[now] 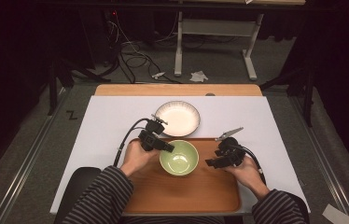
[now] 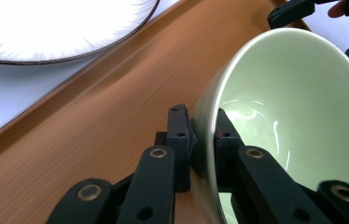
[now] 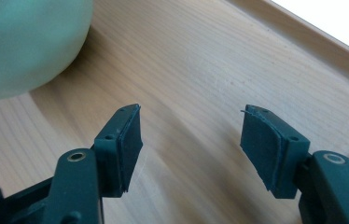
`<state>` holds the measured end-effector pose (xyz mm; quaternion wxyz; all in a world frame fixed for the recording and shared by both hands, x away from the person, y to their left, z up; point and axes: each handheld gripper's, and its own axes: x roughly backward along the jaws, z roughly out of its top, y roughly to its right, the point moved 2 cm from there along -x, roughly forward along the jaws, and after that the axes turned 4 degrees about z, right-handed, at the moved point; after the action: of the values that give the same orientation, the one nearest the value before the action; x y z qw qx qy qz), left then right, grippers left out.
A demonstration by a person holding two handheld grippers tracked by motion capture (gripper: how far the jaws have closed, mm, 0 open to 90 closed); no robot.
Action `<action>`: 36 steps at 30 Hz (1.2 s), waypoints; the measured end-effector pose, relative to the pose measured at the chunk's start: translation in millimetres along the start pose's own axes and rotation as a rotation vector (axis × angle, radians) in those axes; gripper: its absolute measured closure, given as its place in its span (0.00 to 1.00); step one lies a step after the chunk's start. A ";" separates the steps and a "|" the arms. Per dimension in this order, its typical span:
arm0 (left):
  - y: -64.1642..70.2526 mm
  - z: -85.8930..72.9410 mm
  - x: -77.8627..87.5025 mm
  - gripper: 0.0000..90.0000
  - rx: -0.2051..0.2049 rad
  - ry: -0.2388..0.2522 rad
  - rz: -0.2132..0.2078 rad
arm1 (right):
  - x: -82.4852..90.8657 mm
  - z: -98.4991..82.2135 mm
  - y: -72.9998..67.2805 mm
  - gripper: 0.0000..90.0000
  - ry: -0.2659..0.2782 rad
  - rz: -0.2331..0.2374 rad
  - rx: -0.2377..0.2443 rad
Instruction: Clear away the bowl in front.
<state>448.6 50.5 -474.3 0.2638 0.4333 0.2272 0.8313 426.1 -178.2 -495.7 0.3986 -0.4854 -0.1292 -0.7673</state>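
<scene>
A pale green bowl (image 1: pixel 178 157) sits on the wooden tray (image 1: pixel 182 193) near its far edge. My left gripper (image 1: pixel 169 147) is shut on the bowl's left rim. In the left gripper view one jaw is outside the green bowl (image 2: pixel 294 107) and the other inside, with the left gripper (image 2: pixel 204 137) pinching the wall. My right gripper (image 1: pixel 208 163) hovers open just right of the bowl, over the tray. In the right gripper view the right gripper (image 3: pixel 189 133) has only bare tray wood (image 3: pixel 200 60) between its pads, and the green bowl (image 3: pixel 23 42) lies at the upper left.
A white ribbed plate (image 1: pixel 177 118) lies on the white table cover (image 1: pixel 102 126) just beyond the tray. The plate (image 2: pixel 56 28) also appears at the top of the left gripper view. Striped sleeves enter from the bottom. Table legs and cables stand beyond the far edge.
</scene>
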 end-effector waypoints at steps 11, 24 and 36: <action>-1.7 -3.0 -8.4 0.91 0.003 -0.014 0.013 | -0.8 0.1 1.1 0.44 -0.002 0.004 0.013; -3.9 -5.2 -14.7 0.91 0.000 -0.022 0.028 | -0.8 0.1 0.9 0.44 -0.002 0.005 0.012; -6.3 -5.5 -16.3 0.91 0.009 -0.027 0.034 | -0.2 0.0 0.2 0.44 -0.004 0.002 0.011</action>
<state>453.3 44.1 -490.7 0.2504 0.4494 0.2200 0.8288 426.3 -178.2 -496.0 0.4019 -0.4846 -0.1339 -0.7653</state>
